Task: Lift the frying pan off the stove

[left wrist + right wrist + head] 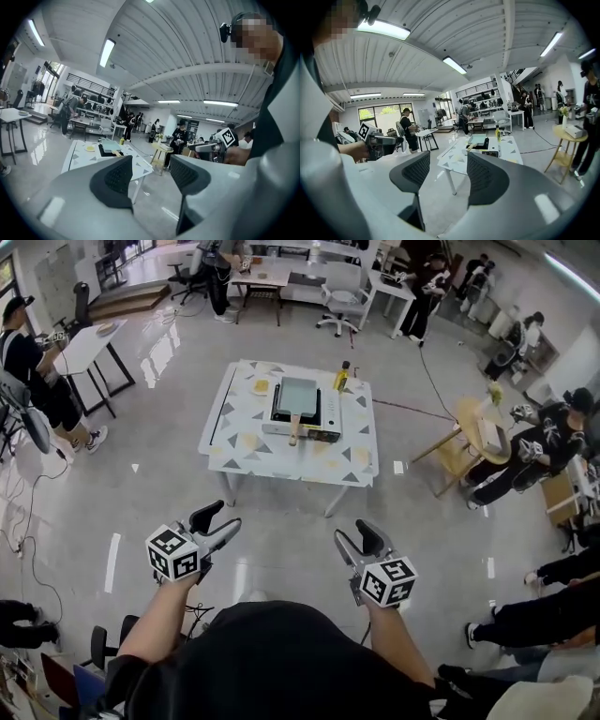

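The square grey-green frying pan [298, 397] sits on a portable stove [328, 418] on the white patterned table [234, 442], its wooden handle [293, 431] pointing toward me. Both grippers hang over bare floor well short of the table. My left gripper [217, 523] is open with nothing between its jaws, and my right gripper [356, 538] is open and empty too. In the left gripper view the pan [111, 146] shows small beyond the open left gripper [150, 173]. In the right gripper view the pan [478, 139] lies far past the open right gripper [447, 176].
A yellow bottle [343, 377] and a yellow plate [261, 386] stand on the table beside the stove. A round wooden side table [473, 423] and several people are at the right. A white desk [89, 343] and a person stand at the left. Cables cross the floor.
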A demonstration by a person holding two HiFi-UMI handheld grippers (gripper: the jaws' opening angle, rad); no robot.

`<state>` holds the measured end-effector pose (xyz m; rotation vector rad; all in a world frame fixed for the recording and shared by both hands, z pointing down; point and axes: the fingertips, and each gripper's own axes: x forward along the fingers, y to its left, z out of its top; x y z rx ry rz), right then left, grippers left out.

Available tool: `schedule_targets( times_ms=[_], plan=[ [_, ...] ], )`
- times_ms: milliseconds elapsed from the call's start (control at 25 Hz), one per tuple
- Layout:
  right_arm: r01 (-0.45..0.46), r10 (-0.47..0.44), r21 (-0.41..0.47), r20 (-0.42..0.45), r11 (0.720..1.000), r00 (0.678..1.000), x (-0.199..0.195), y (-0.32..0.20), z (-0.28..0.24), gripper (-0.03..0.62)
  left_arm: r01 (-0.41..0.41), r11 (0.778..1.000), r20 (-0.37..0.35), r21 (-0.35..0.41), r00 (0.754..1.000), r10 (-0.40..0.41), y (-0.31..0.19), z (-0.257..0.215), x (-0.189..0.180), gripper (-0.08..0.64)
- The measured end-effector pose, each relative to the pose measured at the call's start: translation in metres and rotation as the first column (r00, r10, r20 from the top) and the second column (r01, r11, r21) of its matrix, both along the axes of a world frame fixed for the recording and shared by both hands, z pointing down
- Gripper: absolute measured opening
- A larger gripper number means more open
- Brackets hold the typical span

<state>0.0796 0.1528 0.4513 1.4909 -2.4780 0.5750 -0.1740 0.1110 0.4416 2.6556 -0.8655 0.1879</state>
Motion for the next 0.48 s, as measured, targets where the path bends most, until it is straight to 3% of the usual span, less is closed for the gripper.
schedule_targets(
  times_ms=[480],
  plan=[
    [-0.090,0.090,-0.011,-0.018,0.996,0.996,-0.025,-0.025,-0.005,0.282,-0.115,0.993,-0.040,-0.005,0.993,0.115,-0.055,0.002,-0.013,0.247]
  ],
)
